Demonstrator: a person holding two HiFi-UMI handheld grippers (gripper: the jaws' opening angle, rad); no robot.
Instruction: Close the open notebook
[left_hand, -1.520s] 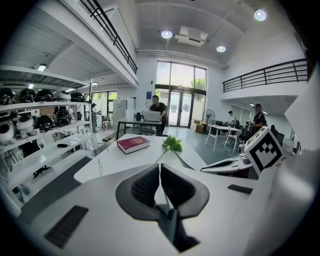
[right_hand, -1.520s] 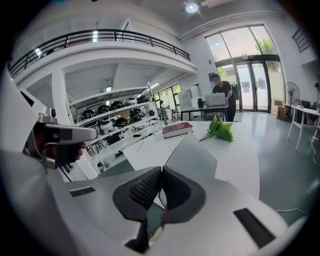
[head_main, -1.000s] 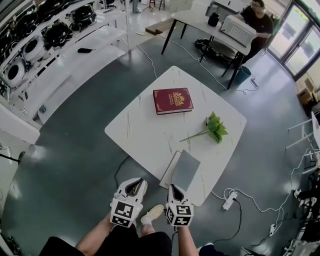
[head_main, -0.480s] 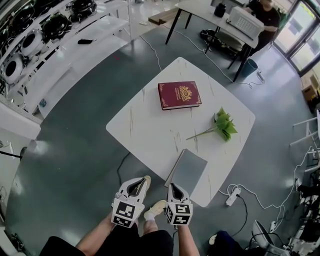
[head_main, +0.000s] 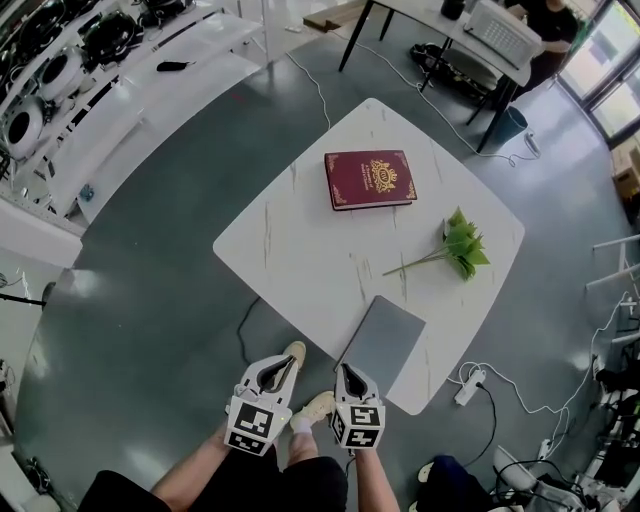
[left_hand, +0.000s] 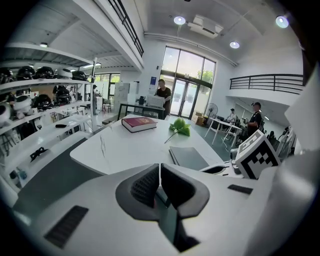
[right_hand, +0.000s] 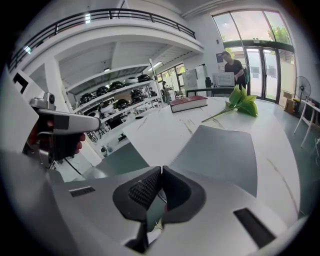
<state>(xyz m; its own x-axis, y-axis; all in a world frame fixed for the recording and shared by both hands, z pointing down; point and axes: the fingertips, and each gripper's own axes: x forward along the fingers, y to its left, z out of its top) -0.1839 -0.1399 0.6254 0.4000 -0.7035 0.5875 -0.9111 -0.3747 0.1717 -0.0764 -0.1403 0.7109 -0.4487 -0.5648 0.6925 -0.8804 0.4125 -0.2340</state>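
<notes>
The grey notebook (head_main: 383, 343) lies closed, cover up, at the near edge of the table (head_main: 290, 250). Both grippers hang just off that edge, side by side. The left gripper (head_main: 283, 366) has its jaws pressed together with nothing between them. The right gripper (head_main: 346, 373), nearer the notebook, is the same. A red book (head_main: 369, 179) lies at the table's far side, and a green sprig (head_main: 462, 245) lies toward its right.

Table (head_main: 300, 250): white, faintly veined top, on a grey floor
Far side: red book (head_main: 369, 179), lying flat
Right side: green sprig (head_main: 462, 245)
Near edge: grey notebook (head_main: 382, 340), flat, cover up
</notes>
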